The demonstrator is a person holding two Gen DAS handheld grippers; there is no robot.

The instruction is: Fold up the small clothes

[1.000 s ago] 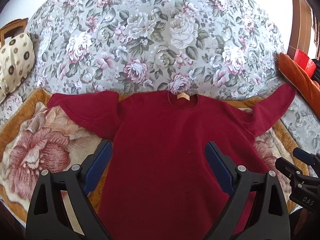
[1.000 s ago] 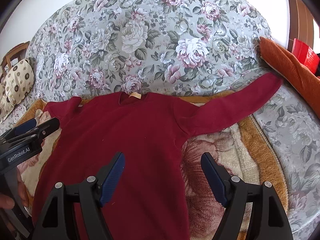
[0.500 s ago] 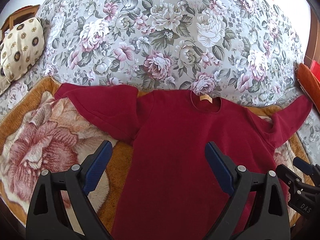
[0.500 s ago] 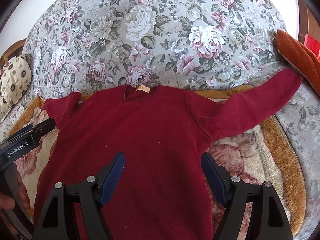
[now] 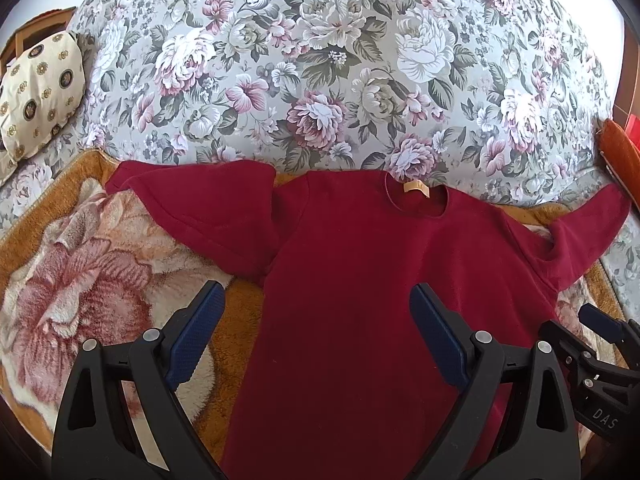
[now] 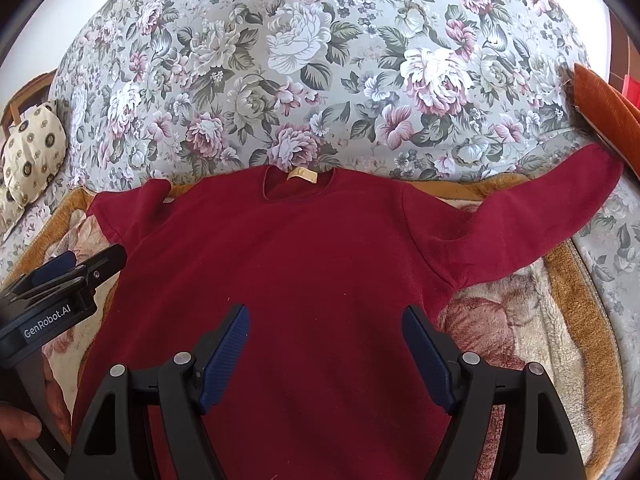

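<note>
Two grippers: both held above the sweater, holding nothing
Left gripper [image 5: 316, 312]: fingers wide apart; "GenRobot.AI" printed on its side
Right gripper [image 6: 326, 332]: fingers wide apart; letters "DAS" readable on its body
Sweater [image 6: 288, 280]: dark red, flat on plush blanket [image 6: 516, 320] on the bed
Neck label [image 6: 303, 175]: small, beige, no text readable
Sleeves: one folded short, other stretched out
Bedspread [image 6: 304, 60]: floral

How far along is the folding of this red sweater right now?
Barely started. Done: the red sweater lies spread flat, neck label up, on the plush blanket. Its left sleeve looks doubled back on itself, while the right sleeve stretches straight out. In hand: nothing; the left gripper and right gripper hover open above the body. Left: both sleeves in, then folding the body.
</note>
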